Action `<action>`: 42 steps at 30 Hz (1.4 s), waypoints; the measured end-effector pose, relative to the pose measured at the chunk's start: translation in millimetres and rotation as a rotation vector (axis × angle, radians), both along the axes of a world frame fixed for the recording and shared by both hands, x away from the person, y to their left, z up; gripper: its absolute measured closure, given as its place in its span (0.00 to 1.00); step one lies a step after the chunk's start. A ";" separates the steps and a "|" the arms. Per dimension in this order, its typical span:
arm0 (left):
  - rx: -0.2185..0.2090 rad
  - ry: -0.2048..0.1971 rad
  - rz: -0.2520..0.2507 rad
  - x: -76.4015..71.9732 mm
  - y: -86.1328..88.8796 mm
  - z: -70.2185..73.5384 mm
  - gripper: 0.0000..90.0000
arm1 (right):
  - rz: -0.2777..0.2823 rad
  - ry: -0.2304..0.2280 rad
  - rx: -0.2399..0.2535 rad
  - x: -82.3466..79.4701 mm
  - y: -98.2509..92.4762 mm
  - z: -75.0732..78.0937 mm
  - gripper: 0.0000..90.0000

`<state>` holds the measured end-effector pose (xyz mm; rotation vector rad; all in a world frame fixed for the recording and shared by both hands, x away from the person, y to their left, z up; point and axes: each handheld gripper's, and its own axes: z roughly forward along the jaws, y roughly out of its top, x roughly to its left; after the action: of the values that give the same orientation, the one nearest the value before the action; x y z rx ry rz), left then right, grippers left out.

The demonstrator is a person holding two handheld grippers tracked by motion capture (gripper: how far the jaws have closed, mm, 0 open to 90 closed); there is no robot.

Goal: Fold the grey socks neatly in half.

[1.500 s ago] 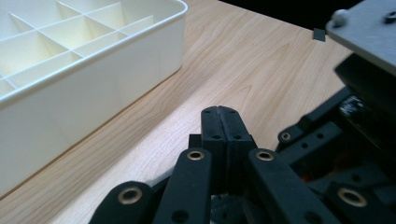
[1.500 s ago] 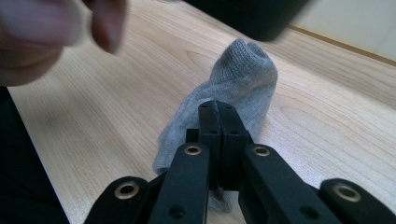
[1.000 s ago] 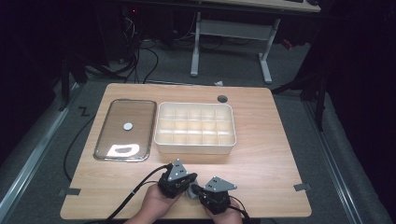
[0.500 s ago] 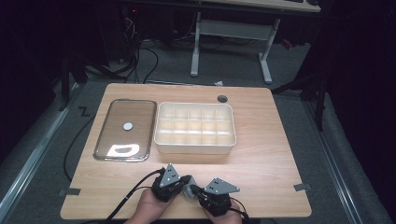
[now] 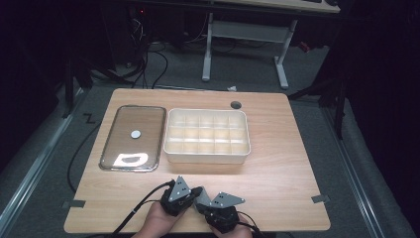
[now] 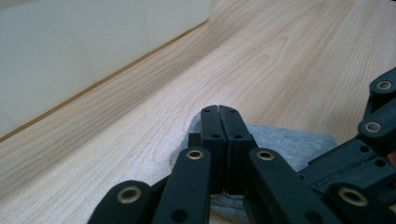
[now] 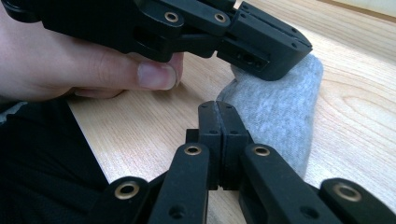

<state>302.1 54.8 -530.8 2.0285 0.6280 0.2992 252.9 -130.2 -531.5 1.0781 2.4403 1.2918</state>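
A small grey cloth (image 7: 280, 112) lies on the wooden table (image 5: 277, 168) near its front edge; in the left gripper view the grey cloth (image 6: 294, 142) shows under the jaws. My left gripper (image 6: 219, 109) is shut, its jaws pressed flat together just above the cloth, with nothing visible between them. My right gripper (image 7: 217, 105) is also shut and points at the cloth's near end. In the right gripper view the left gripper's body (image 7: 210, 28) rests over the cloth's far end, with a hand (image 7: 93, 65) holding it. From above, left gripper (image 5: 190, 194) and right gripper (image 5: 205, 208) sit side by side.
A white compartment box (image 5: 207, 153) stands mid-table, its wall (image 6: 70, 46) close ahead in the left gripper view. A flat glass lid with a knob (image 5: 132, 136) lies to the box's left. A cable hole (image 5: 236, 104) sits at the back edge.
My left gripper has tipped slightly lower and to the left. The right gripper, box and lid have stayed put.
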 end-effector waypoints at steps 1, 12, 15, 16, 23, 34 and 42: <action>0.000 -0.001 0.000 -0.1 0.0 -0.1 0.99 | 0.002 0.004 0.004 0.3 0.0 -0.3 1.00; -0.002 0.002 -0.003 0.1 0.6 0.1 0.99 | -0.035 -0.002 0.013 2.5 -11.9 21.9 0.87; -0.005 0.004 -0.004 0.1 0.9 0.1 0.98 | -0.079 0.018 0.010 6.5 -21.0 21.9 0.81; -0.006 0.003 -0.005 0.2 0.8 0.1 0.98 | -0.091 0.024 0.009 7.4 -23.3 21.9 0.79; -0.010 0.005 -0.007 0.2 1.2 0.0 0.97 | -0.132 0.076 0.001 15.6 -29.5 22.6 0.62; -0.015 0.009 -0.010 0.0 1.8 0.1 0.95 | -0.125 0.140 -0.013 21.9 -25.5 19.5 0.48; -0.022 0.013 -0.013 0.3 2.3 0.0 0.94 | -0.120 0.142 -0.018 23.7 -23.0 17.8 0.47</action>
<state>302.4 57.2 -530.8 2.0142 0.6234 0.2701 276.6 -153.2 -513.6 1.3320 2.4373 1.1933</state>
